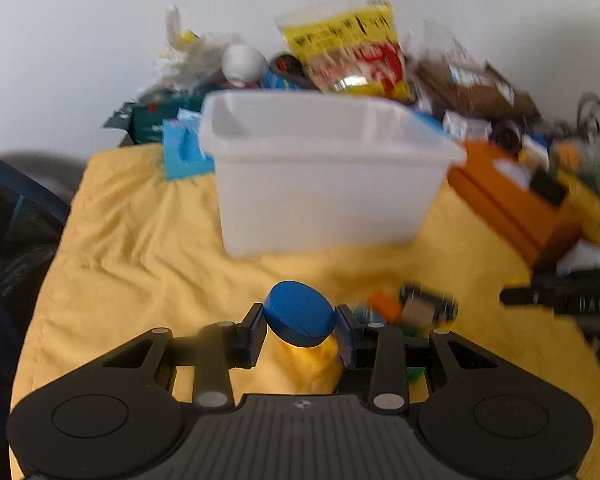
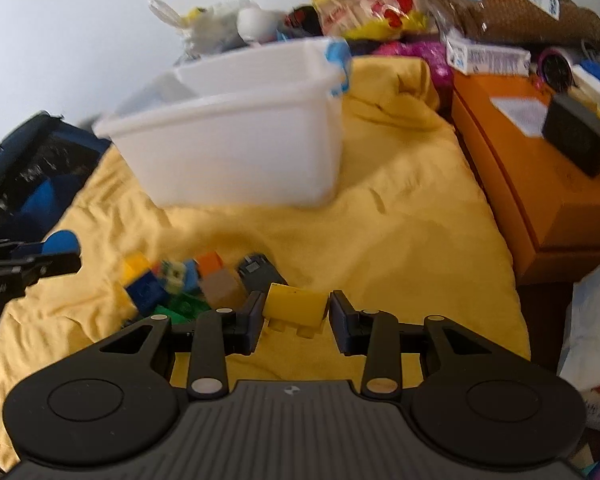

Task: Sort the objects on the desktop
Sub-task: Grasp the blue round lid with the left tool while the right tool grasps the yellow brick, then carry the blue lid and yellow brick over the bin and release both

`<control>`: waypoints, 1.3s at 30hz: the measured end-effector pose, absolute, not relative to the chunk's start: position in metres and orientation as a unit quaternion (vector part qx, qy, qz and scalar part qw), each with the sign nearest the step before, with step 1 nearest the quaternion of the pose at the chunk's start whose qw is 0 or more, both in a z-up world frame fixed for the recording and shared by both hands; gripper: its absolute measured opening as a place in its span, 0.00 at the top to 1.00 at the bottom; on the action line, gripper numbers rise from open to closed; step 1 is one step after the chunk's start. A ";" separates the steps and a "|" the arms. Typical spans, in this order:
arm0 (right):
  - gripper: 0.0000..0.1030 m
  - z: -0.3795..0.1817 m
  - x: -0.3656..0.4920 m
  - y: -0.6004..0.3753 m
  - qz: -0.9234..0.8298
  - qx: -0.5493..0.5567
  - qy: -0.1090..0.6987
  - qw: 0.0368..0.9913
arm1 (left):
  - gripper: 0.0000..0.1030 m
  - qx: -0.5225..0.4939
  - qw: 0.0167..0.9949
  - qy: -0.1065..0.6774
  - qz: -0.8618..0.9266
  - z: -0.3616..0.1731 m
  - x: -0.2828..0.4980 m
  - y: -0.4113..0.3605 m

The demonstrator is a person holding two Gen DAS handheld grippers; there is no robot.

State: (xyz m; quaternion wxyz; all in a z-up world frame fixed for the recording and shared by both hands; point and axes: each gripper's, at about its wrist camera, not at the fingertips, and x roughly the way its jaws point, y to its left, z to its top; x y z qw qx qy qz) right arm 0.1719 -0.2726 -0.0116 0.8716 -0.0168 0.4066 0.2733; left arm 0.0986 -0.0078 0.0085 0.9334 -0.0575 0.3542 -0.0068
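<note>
My left gripper [image 1: 300, 326] is shut on a blue round disc [image 1: 299, 312] and holds it above the yellow cloth [image 1: 140, 240], in front of the white plastic bin [image 1: 324, 184]. My right gripper [image 2: 294, 312] is shut on a yellow toy brick [image 2: 294, 306], studs facing down, above the cloth [image 2: 400, 220]. A pile of small coloured blocks [image 2: 180, 284] lies just left of the right gripper. The bin [image 2: 236, 148] stands beyond it. The left gripper with the blue disc [image 2: 62, 242] shows at the left edge of the right wrist view.
An orange box [image 2: 540, 184] with a black box [image 2: 580, 140] on it stands at the right. Snack bags and clutter [image 1: 348, 52] pile up behind the bin. A dark blue bag [image 2: 28, 176] sits at the left. A white plastic bag [image 2: 592, 340] lies at the right edge.
</note>
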 end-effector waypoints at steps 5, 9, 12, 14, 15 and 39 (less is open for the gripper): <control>0.62 0.016 0.178 -0.265 0.290 0.001 0.380 0.879 | 0.61 -0.073 0.943 0.324 -0.003 0.039 0.110 -0.002; 0.62 0.036 0.187 -0.259 0.301 0.013 0.360 0.883 | 0.61 -0.079 0.949 0.305 0.004 0.060 0.123 0.005; 0.62 0.051 0.197 -0.254 0.306 0.022 0.351 0.884 | 0.61 -0.072 0.952 0.297 0.008 0.070 0.133 0.008; 0.62 0.059 0.205 -0.250 0.308 0.023 0.344 0.887 | 0.61 -0.064 0.954 0.291 0.013 0.075 0.140 0.010; 0.62 0.063 0.208 -0.248 0.310 0.022 0.340 0.888 | 0.61 -0.061 0.956 0.287 0.015 0.078 0.144 0.012; 0.62 0.090 0.308 -0.195 0.316 -0.010 0.373 0.872 | 0.61 -0.078 0.945 0.318 0.021 0.106 0.250 0.027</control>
